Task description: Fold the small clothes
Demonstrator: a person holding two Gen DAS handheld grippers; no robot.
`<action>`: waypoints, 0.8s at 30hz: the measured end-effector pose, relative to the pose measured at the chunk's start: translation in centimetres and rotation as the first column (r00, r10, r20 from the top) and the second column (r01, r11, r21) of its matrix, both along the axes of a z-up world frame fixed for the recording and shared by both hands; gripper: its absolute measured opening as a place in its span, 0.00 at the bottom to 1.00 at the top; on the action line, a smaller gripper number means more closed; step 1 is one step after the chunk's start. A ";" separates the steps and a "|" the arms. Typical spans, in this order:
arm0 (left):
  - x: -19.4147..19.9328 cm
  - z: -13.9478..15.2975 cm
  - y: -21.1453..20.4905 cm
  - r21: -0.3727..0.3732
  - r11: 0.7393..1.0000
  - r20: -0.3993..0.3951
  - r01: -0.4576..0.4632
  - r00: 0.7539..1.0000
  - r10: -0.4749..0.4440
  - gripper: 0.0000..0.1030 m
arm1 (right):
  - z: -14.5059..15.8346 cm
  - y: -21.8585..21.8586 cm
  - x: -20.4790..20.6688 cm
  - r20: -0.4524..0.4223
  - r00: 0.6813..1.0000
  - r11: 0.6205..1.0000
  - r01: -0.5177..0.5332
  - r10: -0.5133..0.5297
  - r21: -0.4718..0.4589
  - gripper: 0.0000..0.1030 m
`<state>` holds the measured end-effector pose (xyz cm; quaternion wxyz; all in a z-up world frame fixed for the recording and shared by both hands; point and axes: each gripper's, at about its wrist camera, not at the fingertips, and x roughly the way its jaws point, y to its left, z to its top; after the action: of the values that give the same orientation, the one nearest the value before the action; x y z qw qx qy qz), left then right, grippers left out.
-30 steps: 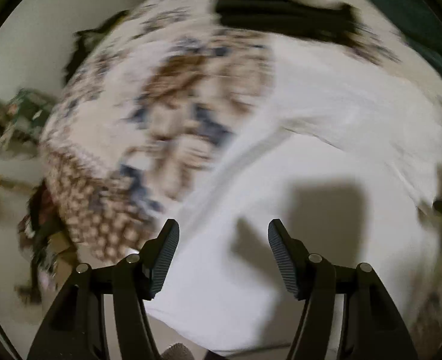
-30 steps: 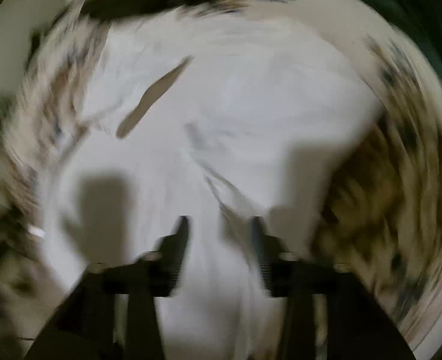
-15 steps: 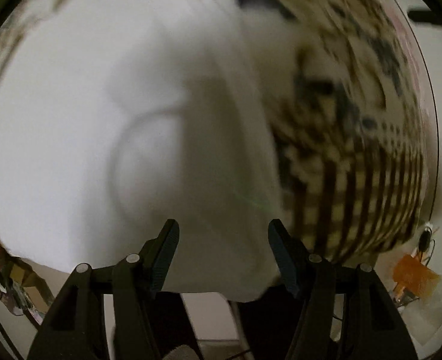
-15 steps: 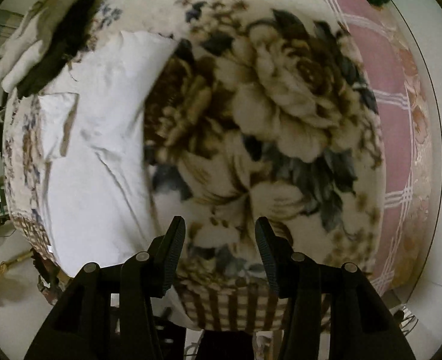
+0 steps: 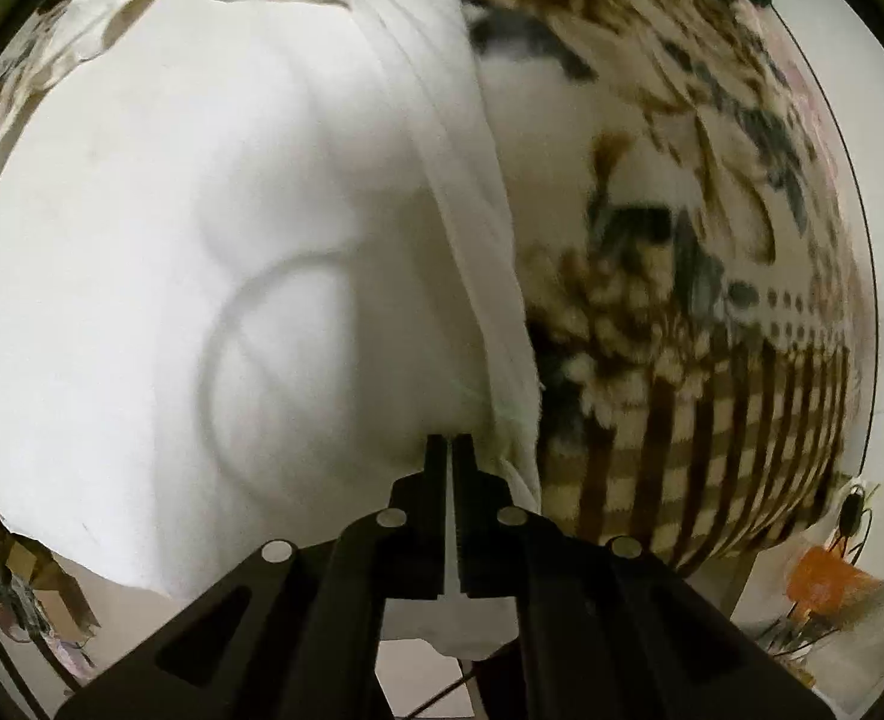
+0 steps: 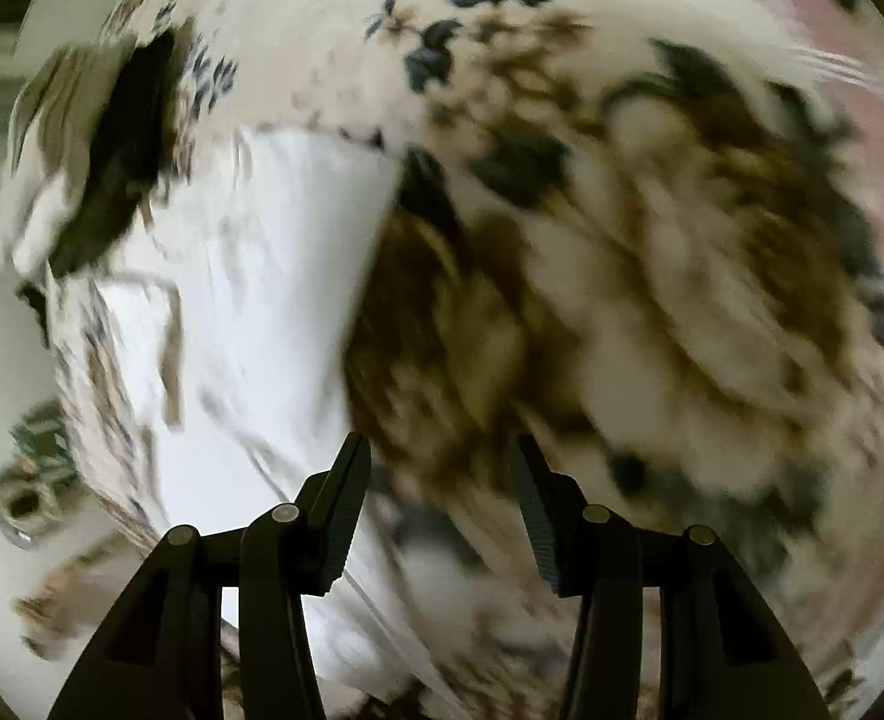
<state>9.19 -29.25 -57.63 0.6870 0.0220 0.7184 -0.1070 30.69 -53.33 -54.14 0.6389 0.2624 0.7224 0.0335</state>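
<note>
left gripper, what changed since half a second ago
The left gripper closed on the edge of the white garment; its jaws were open half a second ago. The right gripper stays open over the floral blanket, holding nothing.

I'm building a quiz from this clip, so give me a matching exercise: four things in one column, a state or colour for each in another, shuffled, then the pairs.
Things:
1. left gripper
2. right gripper
3. white garment
4. blanket

States or colours:
A. brown and cream floral, checked border
B. fingers apart, holding nothing
C. plain white, pinched at its lower edge
D. closed on cloth

Pairs: 1-D, 2-B, 3-C, 4-A
</note>
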 end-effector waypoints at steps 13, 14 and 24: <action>1.4 6.0 6.3 -0.076 0.989 0.079 -0.128 0.988 0.134 0.00 | -4.7 3.0 8.5 -0.023 0.996 0.987 0.086 -0.084 0.135 0.25; 1.2 6.2 6.5 -0.090 0.987 0.080 -0.136 0.986 0.143 0.00 | -4.4 3.3 8.6 -0.022 0.997 0.990 0.071 -0.069 0.125 0.25; 0.4 -1.6 7.9 -0.347 0.873 -0.275 -0.344 0.927 0.256 0.03 | -1.0 0.8 3.0 -0.118 0.991 0.998 -0.057 0.060 0.025 0.42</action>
<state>9.59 -21.38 -59.25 0.6016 -0.2391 0.7491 -0.1406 33.72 -52.57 -55.10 0.5906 0.2496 0.7661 0.0442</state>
